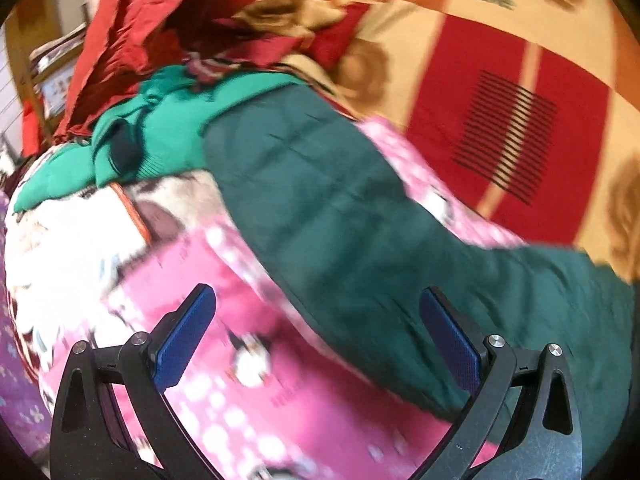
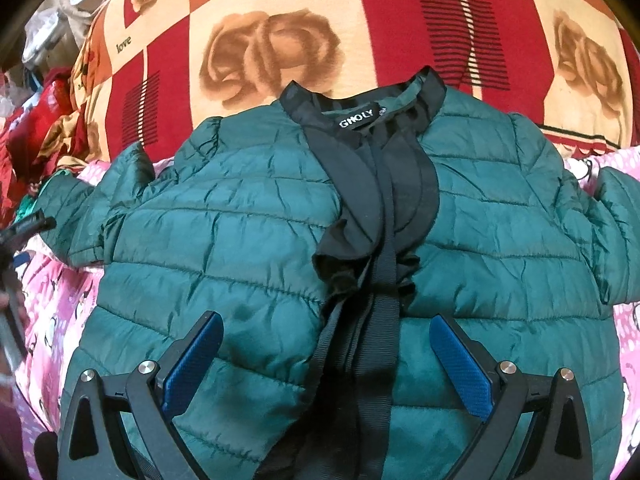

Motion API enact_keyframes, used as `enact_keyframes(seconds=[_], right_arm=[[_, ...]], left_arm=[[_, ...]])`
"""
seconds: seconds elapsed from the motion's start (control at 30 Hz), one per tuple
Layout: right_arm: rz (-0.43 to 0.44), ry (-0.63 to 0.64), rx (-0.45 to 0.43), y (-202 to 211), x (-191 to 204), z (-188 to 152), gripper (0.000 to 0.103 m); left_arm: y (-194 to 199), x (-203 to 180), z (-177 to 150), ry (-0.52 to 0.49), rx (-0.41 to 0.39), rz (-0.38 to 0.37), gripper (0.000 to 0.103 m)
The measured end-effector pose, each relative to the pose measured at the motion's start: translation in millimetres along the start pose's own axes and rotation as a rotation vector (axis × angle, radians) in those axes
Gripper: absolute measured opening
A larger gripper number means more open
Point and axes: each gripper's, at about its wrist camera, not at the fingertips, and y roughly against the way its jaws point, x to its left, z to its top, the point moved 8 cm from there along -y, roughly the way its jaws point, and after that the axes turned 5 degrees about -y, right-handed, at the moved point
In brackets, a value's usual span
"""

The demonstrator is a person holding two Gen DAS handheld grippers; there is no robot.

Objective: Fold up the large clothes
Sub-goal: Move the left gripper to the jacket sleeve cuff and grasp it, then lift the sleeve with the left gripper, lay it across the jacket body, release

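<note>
The green jacket [image 2: 248, 240] lies spread, front up, on the pink blanket [image 2: 52, 304] over the bed. Both the left gripper [image 1: 320, 344] and the right gripper [image 2: 326, 364] gape wide, holding nothing. The slippery padding may slide out of a shallow pinch, or the blanket gets caught with it.

I see a dark green quilted jacket [image 2: 256, 240] lying front-up and spread flat on the bed, collar away from me, both sleeves out to the sides. Its black trim runs down the middle, with a white-lettered label at the neck.
</note>
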Motion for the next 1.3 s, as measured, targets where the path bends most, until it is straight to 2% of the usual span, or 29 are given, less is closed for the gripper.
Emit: enact_keyframes(seconds=[0.27,0.33,0.37,0.4,0.43,0.47,0.5,0.53,0.6,0.67,0.8,1.0,1.3], right_arm=[[-0.012,0.012,0.023,-11,3,-2,0.103],[-0.012,0.011,0.026,-12,3,-3,0.103],[-0.014,0.013,0.025,-13,4,-3,0.103],[-0.016,0.016,0.025,-13,4,-3,0.103],[-0.018,0.019,0.026,-13,4,-3,0.103],[-0.019,0.02,0.027,-13,4,-3,0.103],[-0.019,0.021,0.026,-13,5,-3,0.103],[-0.02,0.021,0.026,-13,4,-3,0.103],[-0.018,0.021,0.021,-11,5,-3,0.103],[-0.017,0.019,0.017,-8,5,-4,0.103],[-0.007,0.023,0.009,0,7,-6,0.103],[-0.011,0.016,-0.024,16,2,-3,0.103],[-0.061,-0.017,-0.022,23,-29,-7,0.103]], left_arm=[[-39,49,40,0.147,-0.018,0.042,0.102],[-52,56,47,0.181,-0.022,0.036,0.094],[-59,59,49,0.197,-0.018,0.021,0.085],[-66,59,52,0.211,-0.012,-0.003,0.08],[-67,59,54,0.213,-0.02,-0.007,0.08],[-66,59,58,0.206,-0.047,-0.01,0.068],[-65,54,62,0.188,-0.067,-0.037,0.038],[-64,50,63,0.172,-0.06,-0.062,0.028],[-54,48,64,0.157,-0.07,-0.051,0.012],[-33,43,64,0.146,-0.113,-0.068,0.011],[9,16,58,0.047,-0.162,-0.148,0.009],[55,-23,32,-0.017,-0.154,-0.245,0.009],[98,-74,-10,-0.127,-0.156,-0.28,0.009]])
